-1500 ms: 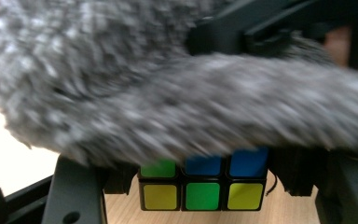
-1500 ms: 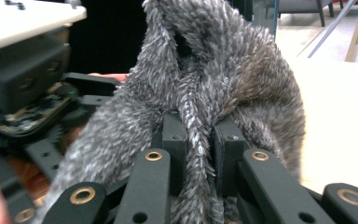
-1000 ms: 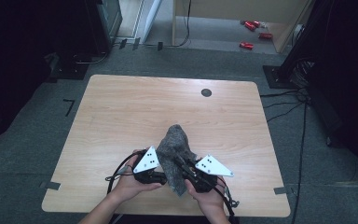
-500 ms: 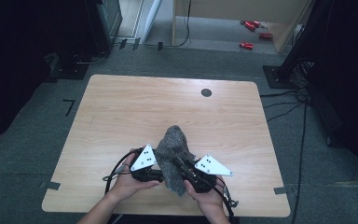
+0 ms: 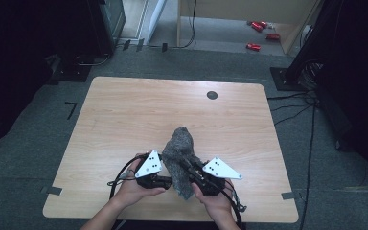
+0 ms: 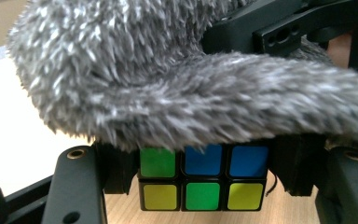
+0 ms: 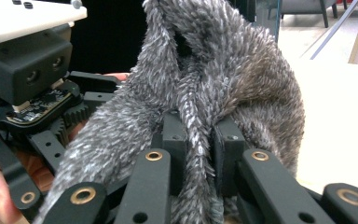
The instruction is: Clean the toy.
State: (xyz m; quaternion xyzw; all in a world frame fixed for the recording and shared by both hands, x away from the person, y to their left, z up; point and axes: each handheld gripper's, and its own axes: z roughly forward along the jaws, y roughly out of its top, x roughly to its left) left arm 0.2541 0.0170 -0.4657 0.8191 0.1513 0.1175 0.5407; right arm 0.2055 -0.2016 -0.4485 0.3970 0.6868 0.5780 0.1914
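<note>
A grey furry cloth (image 5: pixel 178 146) stands in a heap near the table's front edge, between my two grippers. My left gripper (image 6: pixel 204 173) is shut on a colour cube (image 6: pixel 203 179), one pad on each side of it. The cube's near face has green, blue and yellow tiles. The cloth (image 6: pixel 177 88) drapes over the top of the cube. My right gripper (image 7: pixel 199 147) is shut on a fold of the cloth (image 7: pixel 223 70), pinched between its two pads. In the high view the left gripper (image 5: pixel 168 181) and right gripper (image 5: pixel 186 164) meet under and against the cloth.
The wooden table (image 5: pixel 124 110) has a round black grommet (image 5: pixel 212 95) near its far edge. Red objects (image 5: pixel 255 46) lie on the floor beyond it. Cables (image 5: pixel 311 124) run on the floor to the right. The other gripper's body (image 7: pixel 25 70) is close at the left of the right gripper view.
</note>
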